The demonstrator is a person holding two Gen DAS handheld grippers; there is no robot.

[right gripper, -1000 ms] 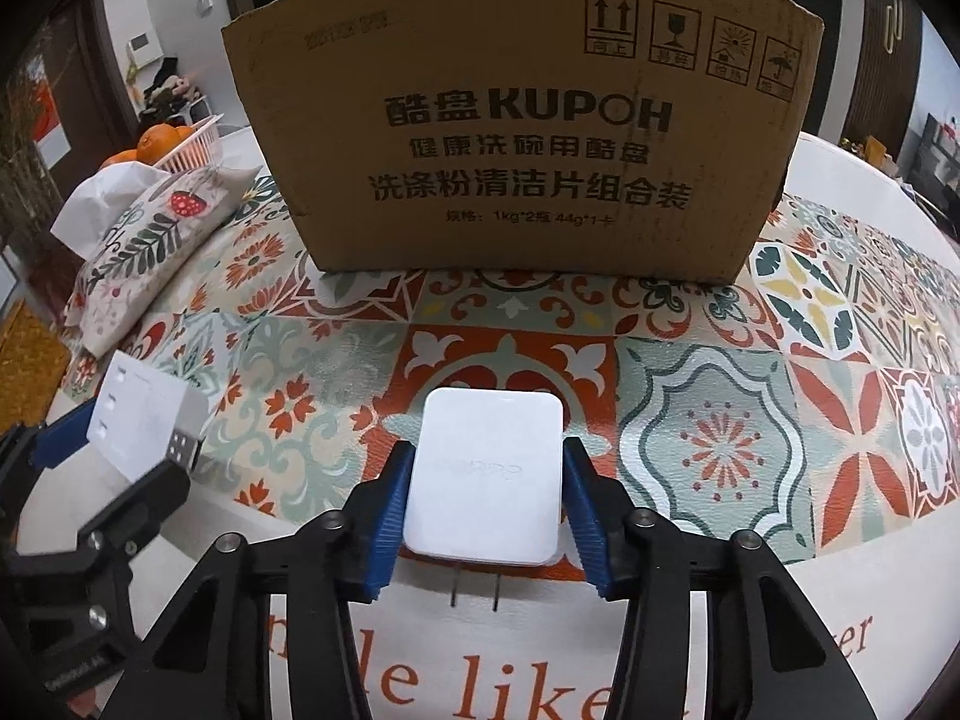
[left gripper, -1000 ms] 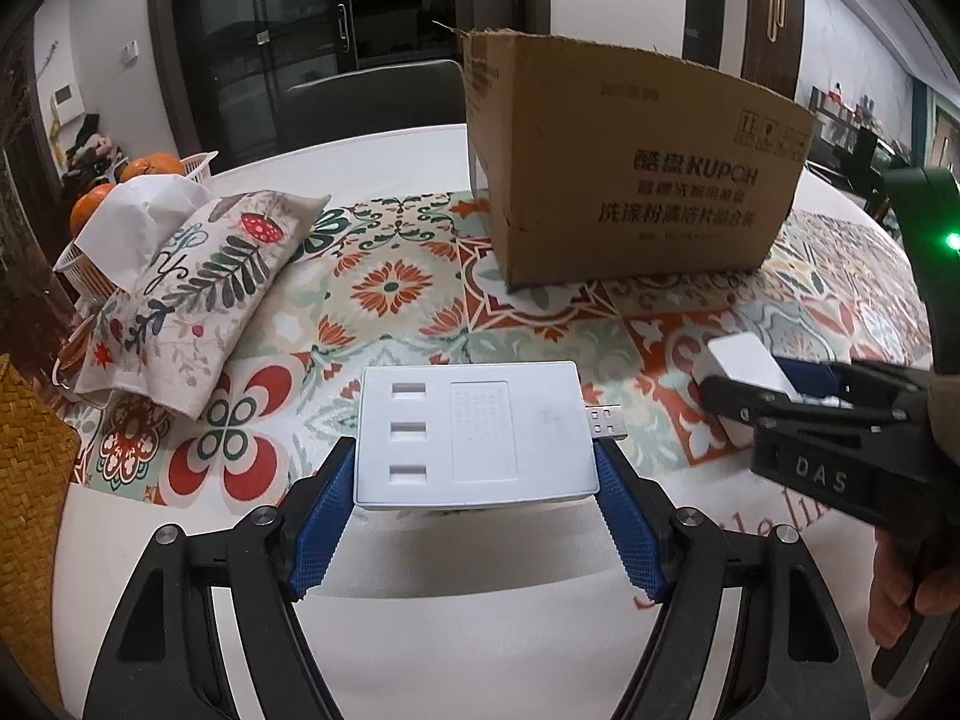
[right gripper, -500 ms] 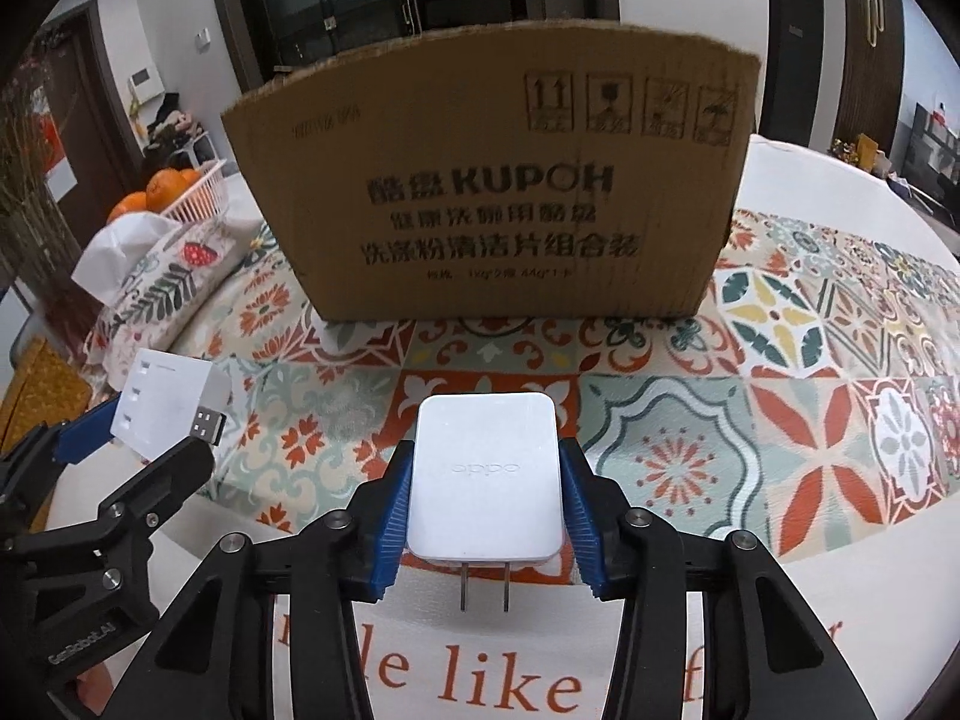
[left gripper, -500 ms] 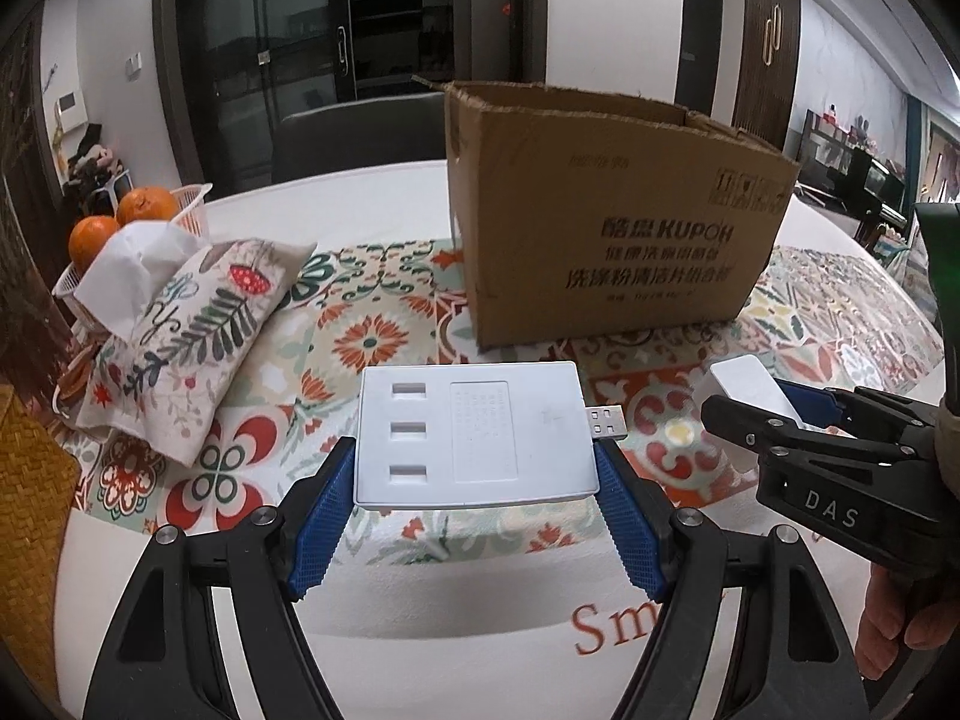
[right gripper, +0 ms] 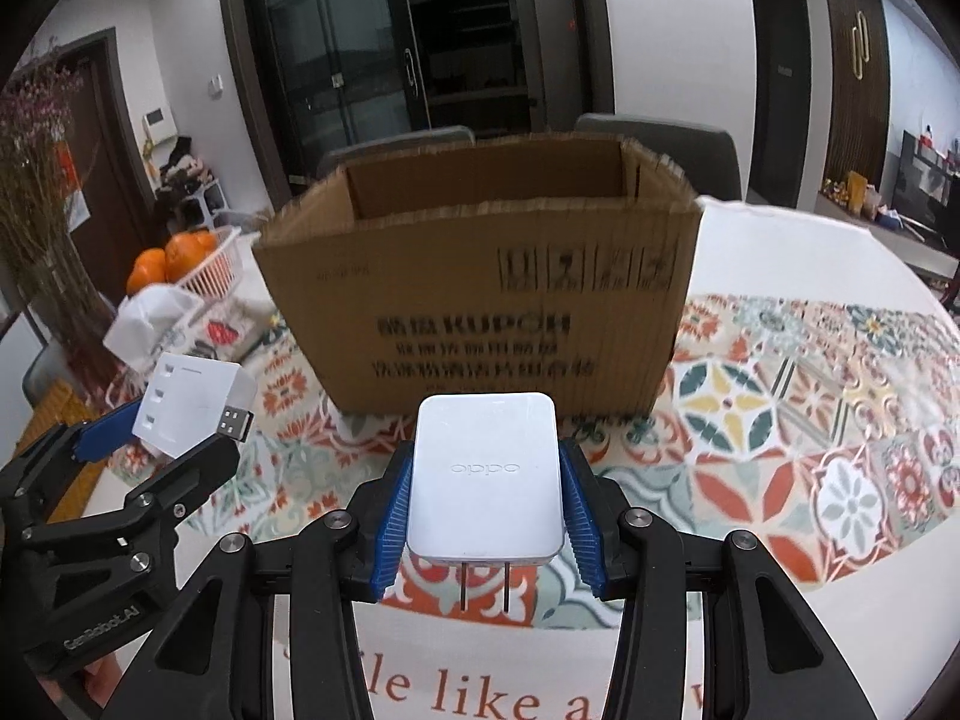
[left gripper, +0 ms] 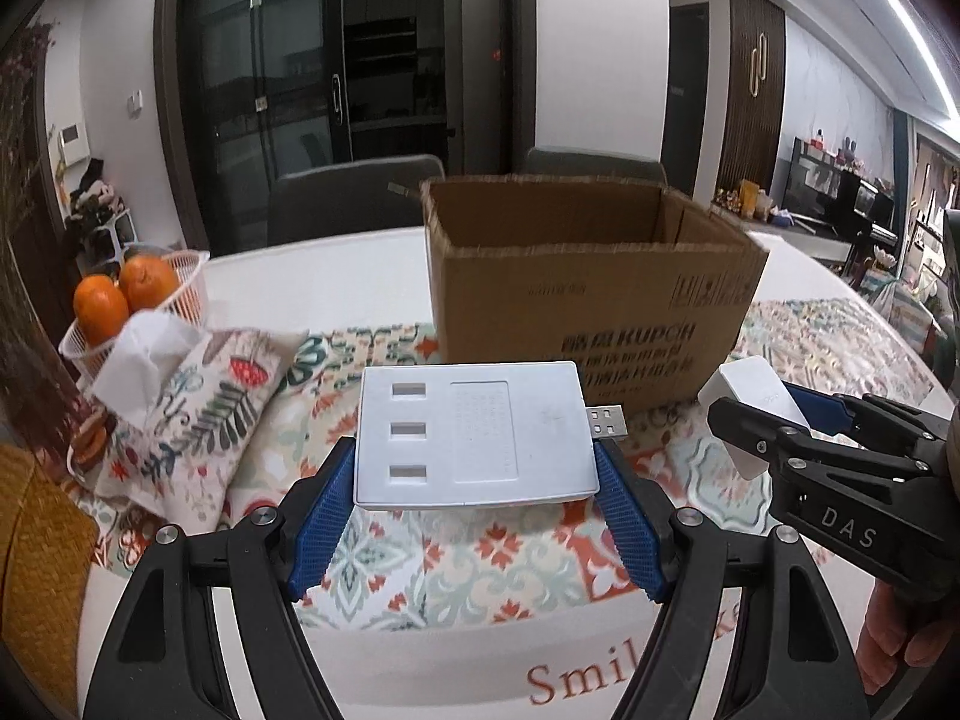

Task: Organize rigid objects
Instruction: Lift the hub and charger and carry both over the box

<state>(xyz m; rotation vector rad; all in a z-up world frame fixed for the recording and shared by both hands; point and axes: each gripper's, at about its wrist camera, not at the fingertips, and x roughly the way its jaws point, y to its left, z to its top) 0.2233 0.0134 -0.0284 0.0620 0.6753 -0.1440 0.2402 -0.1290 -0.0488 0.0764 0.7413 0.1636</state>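
My left gripper (left gripper: pixel 474 480) is shut on a flat white USB hub (left gripper: pixel 474 432) with three ports and a plug sticking out to the right; it hangs above the patterned mat. My right gripper (right gripper: pixel 486 510) is shut on a white OPPO charger (right gripper: pixel 486 474), its two prongs pointing back toward me. Each gripper shows in the other's view: the right gripper (left gripper: pixel 774 414) with the charger (left gripper: pixel 753 396) at the right, the left gripper (right gripper: pixel 168 426) with the hub (right gripper: pixel 192 402) at the left. An open cardboard box (left gripper: pixel 594 282) (right gripper: pixel 480 288) stands ahead of both.
A floral tissue pouch (left gripper: pixel 186 408) lies at the left, beside a white basket (left gripper: pixel 186 300) holding oranges (left gripper: pixel 126 294). The patterned mat (right gripper: pixel 780 396) covers the white table (right gripper: pixel 780 234). Chairs (left gripper: pixel 354 198) stand behind the box. A woven item (left gripper: pixel 42 546) sits at the far left.
Both grippers have risen with their loads; the box now appears lower and its open top and inside walls have come into view.
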